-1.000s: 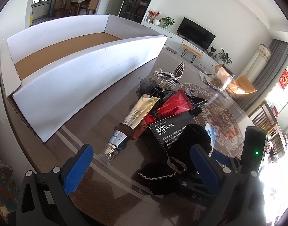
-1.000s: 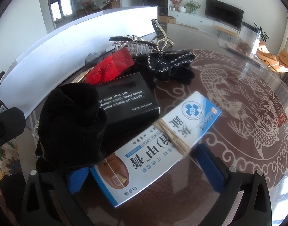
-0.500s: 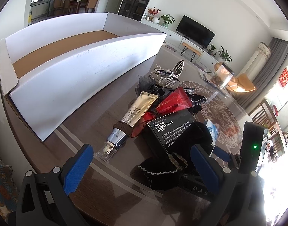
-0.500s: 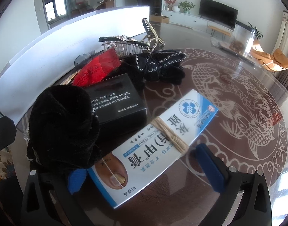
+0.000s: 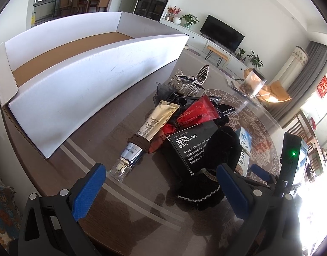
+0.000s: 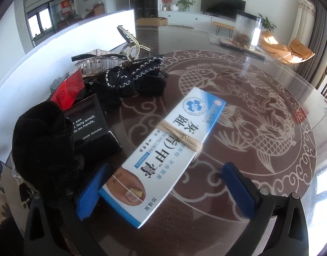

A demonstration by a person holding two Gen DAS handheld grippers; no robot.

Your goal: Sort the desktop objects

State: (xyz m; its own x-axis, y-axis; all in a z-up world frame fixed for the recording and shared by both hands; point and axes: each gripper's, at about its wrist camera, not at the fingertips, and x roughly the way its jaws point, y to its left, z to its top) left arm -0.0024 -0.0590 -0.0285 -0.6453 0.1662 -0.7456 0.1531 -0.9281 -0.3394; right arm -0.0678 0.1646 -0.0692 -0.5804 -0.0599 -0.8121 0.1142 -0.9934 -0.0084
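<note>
While both hand-held grippers gape wide, the right hand-held gripper (image 6: pixel 165 188) straddles the cream box (image 6: pixel 163 155).

Desk clutter, counted by kind

There were two boxes, one black odor-bar box (image 5: pixel 191 147) and one blue-white nail-cream box (image 6: pixel 165 149); one gold tube (image 5: pixel 150 125); one red packet (image 5: pixel 197 111); two rhinestone hair clips (image 6: pixel 99 61) (image 6: pixel 131 40); at least two black fabric pieces (image 6: pixel 43 147) (image 6: pixel 133 79); one white cardboard tray (image 5: pixel 78 81).

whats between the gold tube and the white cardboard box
Nothing: in the left wrist view the stretch between the gold tube and the white cardboard box is bare brown tabletop, with only pale inlay stripes crossing it.
</note>
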